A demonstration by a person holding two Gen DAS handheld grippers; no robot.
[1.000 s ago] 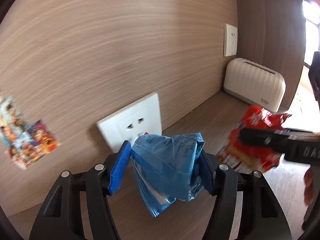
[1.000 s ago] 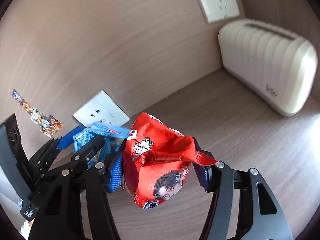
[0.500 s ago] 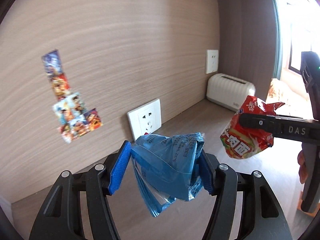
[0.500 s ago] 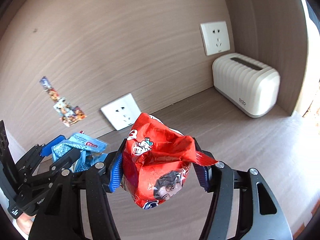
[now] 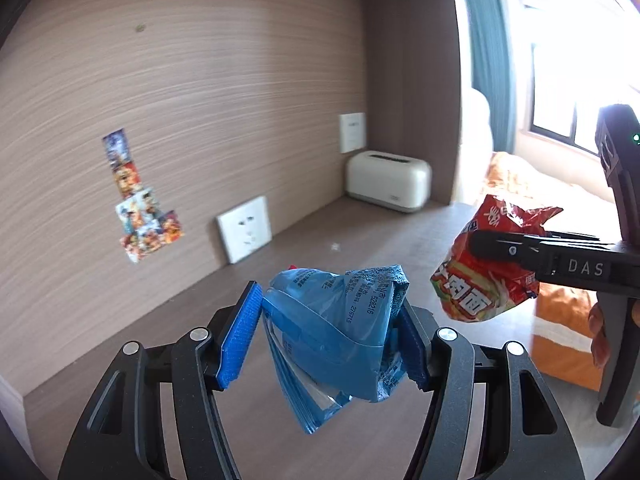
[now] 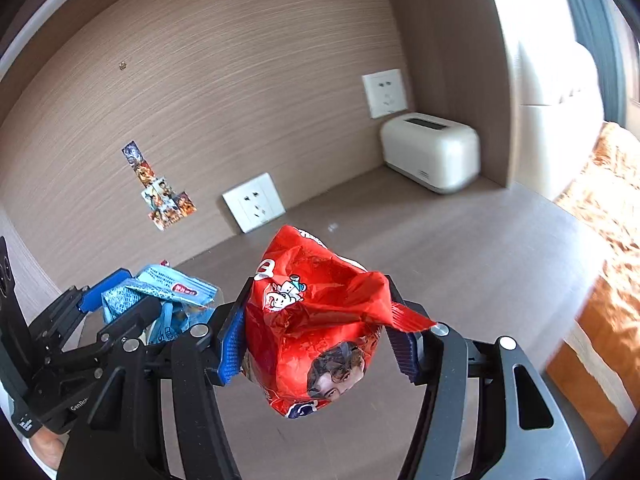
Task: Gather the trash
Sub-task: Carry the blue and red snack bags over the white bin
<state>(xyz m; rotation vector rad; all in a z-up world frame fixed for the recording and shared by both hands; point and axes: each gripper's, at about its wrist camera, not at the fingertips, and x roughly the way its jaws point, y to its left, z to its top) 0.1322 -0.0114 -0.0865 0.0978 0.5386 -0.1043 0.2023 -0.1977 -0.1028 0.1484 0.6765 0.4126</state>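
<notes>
A: What is the left claw (image 5: 326,334) holding?

B: It is pinching a crumpled blue wrapper (image 5: 340,328) between its blue pads, so the wrapper is hanging in the air above the surface (image 5: 360,236). Small print is running across it; I am reading the numbers "628216" and "216715", the rest is too small.

A: And the right claw (image 6: 316,340)?

B: It is clamping a red wrapper (image 6: 316,320), also lifted off the surface. The wrapper is showing a printed face near the bottom, a small cartoon figure, and, in the left view, large white Chinese characters that I am not reading with certainty. On the arm of the right claw the letters "DAS" are standing in white.

A: Where are the two claws relative to each other?

B: They are hovering side by side, the blue wrapper to the left of the red one, not touching.

A: What is behind them?

B: A cream toaster (image 6: 432,150) is sitting in the back corner, with a logo too blurred to read. A white socket (image 6: 254,202) is sitting low on the wood wall, and colourful stickers (image 6: 162,188) are sticking higher to its left.
</notes>
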